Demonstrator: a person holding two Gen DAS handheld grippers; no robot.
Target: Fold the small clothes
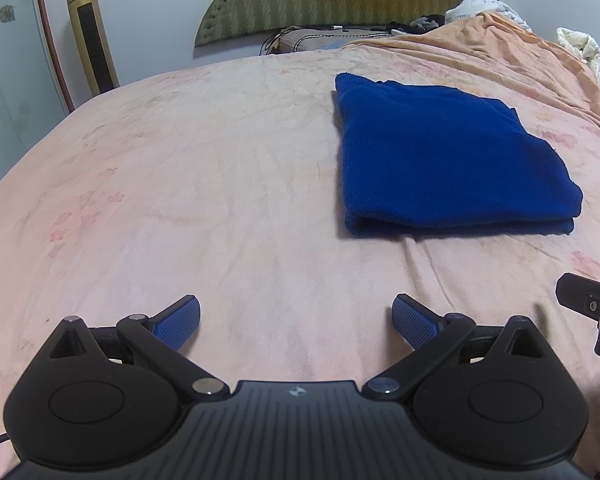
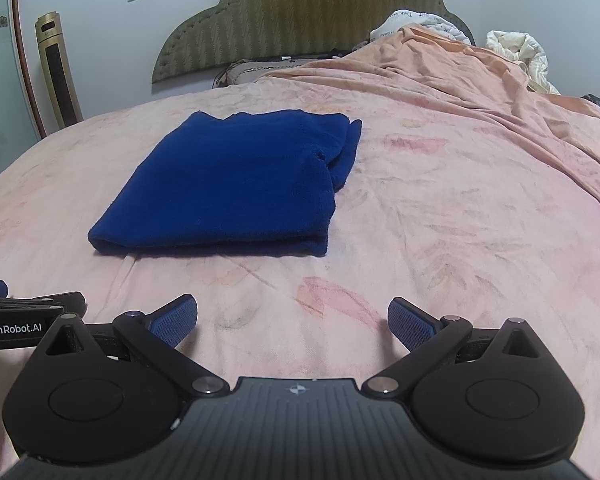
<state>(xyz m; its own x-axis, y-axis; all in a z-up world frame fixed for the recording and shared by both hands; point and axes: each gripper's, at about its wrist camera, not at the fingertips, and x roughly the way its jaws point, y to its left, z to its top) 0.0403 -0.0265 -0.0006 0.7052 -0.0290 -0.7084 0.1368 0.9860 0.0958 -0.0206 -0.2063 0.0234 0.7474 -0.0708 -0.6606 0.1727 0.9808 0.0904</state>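
Note:
A dark blue knitted garment (image 1: 448,156) lies folded into a thick rectangle on the pink bed sheet (image 1: 200,200). In the right wrist view the garment (image 2: 236,184) lies ahead and to the left. My left gripper (image 1: 296,320) is open and empty, hovering over the sheet nearer than the garment and to its left. My right gripper (image 2: 292,320) is open and empty, nearer than the garment and to its right. Part of the right gripper shows at the left wrist view's right edge (image 1: 588,308). Part of the left gripper shows at the right wrist view's left edge (image 2: 20,312).
A green padded headboard (image 2: 300,16) stands at the far end. An orange blanket (image 2: 460,76) is heaped at the far right with white bedding (image 2: 520,52) behind it. A gold tower fan (image 1: 92,36) stands by the wall at the left. A pillow (image 2: 252,70) lies under the headboard.

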